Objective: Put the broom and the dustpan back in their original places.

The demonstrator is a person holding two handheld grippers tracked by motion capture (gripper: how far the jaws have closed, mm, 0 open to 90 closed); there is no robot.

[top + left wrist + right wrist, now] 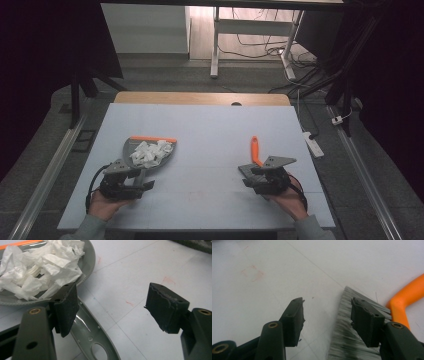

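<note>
Both sets of fingers stand spread and grip nothing: the left gripper (123,181) has one of its fingers (65,307) over the grey handle (93,340) of the dustpan (150,148), the other apart over bare counter (210,125), while the right gripper (267,179) hangs with its fingers (365,321) above the grey bristles (342,340) of the brush (255,152). Taking the dustpan as landmark, the crumpled white paper (150,152) lies heaped inside it, up toward its orange lip; the left gripper sits just behind it at the handle end, and the brush lies well apart to its right, its orange handle (405,301) pointing away from the person. By the look of it the sweeping is done, with the scraps gathered and both tools set down, so the step in hand seems to be letting go or retaking a hold. A next move would call for the left fingers to close squarely across the handle and lift the pan level, lest the loose paper spill. No brand, label or writing can be read; faint reddish marks show on the counter.
</note>
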